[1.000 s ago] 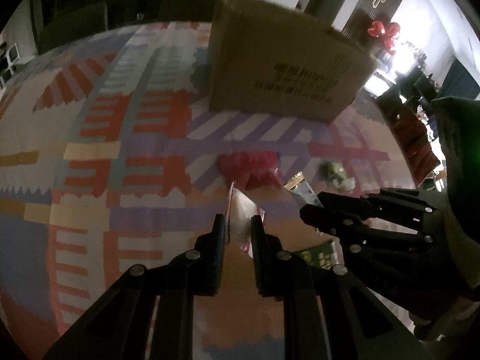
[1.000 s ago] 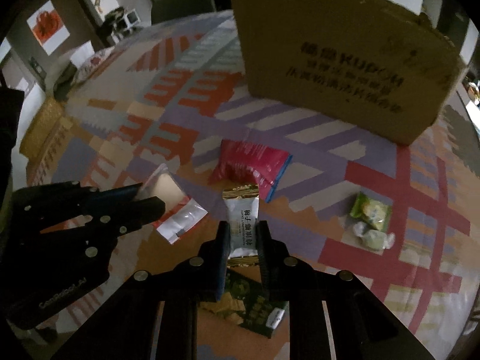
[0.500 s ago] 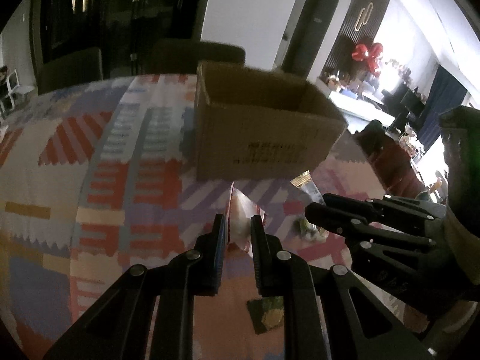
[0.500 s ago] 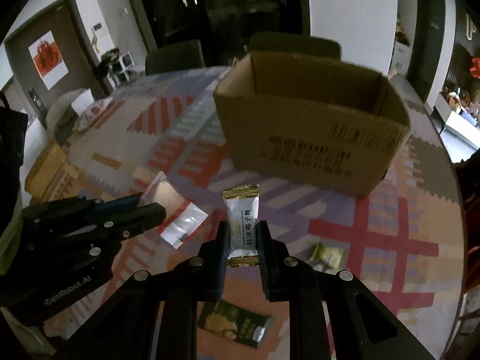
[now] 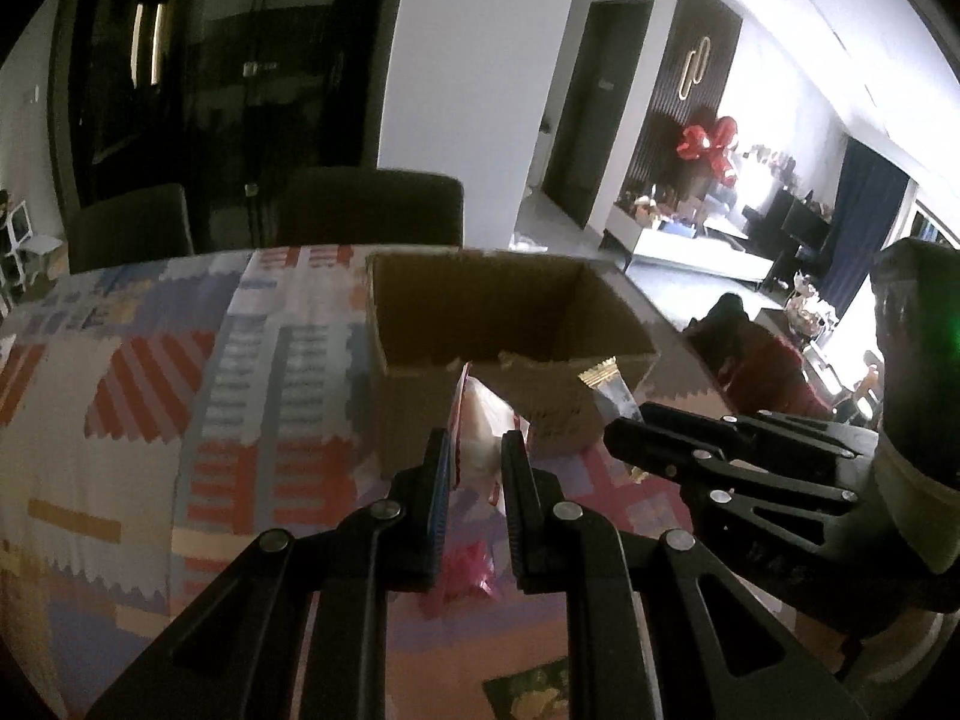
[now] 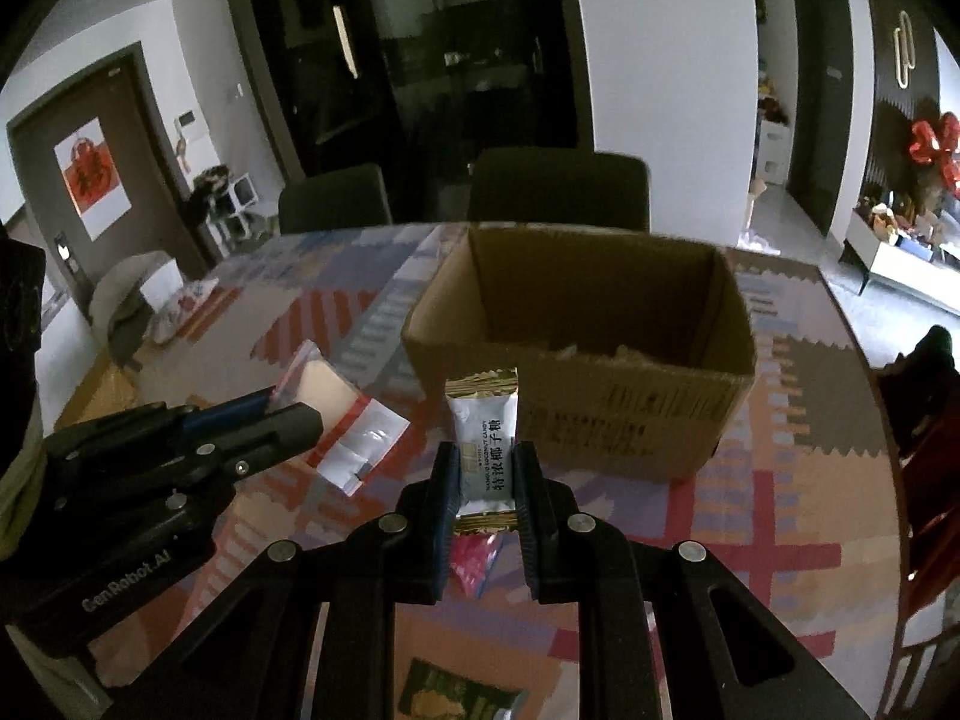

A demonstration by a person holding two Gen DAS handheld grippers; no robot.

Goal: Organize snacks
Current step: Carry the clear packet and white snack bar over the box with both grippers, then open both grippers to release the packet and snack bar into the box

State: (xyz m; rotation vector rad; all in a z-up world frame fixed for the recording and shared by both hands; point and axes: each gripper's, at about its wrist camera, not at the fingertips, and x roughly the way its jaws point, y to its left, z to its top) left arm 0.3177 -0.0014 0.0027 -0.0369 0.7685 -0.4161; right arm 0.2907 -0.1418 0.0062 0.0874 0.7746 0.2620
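Right wrist view: the right gripper (image 6: 485,483) has its jaws closed on a white candy (image 6: 483,432) with gold ends, held upright just short of the open box (image 6: 624,414) ahead. To the left of these jaws, the left gripper (image 6: 300,420) pinches a clear red-edged packet (image 6: 345,420). In the left wrist view the left gripper (image 5: 474,462) is closed on that packet (image 5: 480,426), with the box (image 5: 420,414) right ahead and the right gripper (image 5: 624,426) beside it carrying the candy (image 5: 609,390).

Progress looks partial. Something pale lies on the box floor, too dim to name. Two snacks are in hand but not yet dropped in. Below the jaws, a red pack (image 6: 474,564) and a green pack (image 6: 450,699) still lie on the desk (image 6: 780,540).

Compared with a second ago, both grippers have risen and moved toward the box: then the cameras looked down on its outer wall, now they see over the rim into it. The grips are unchanged.
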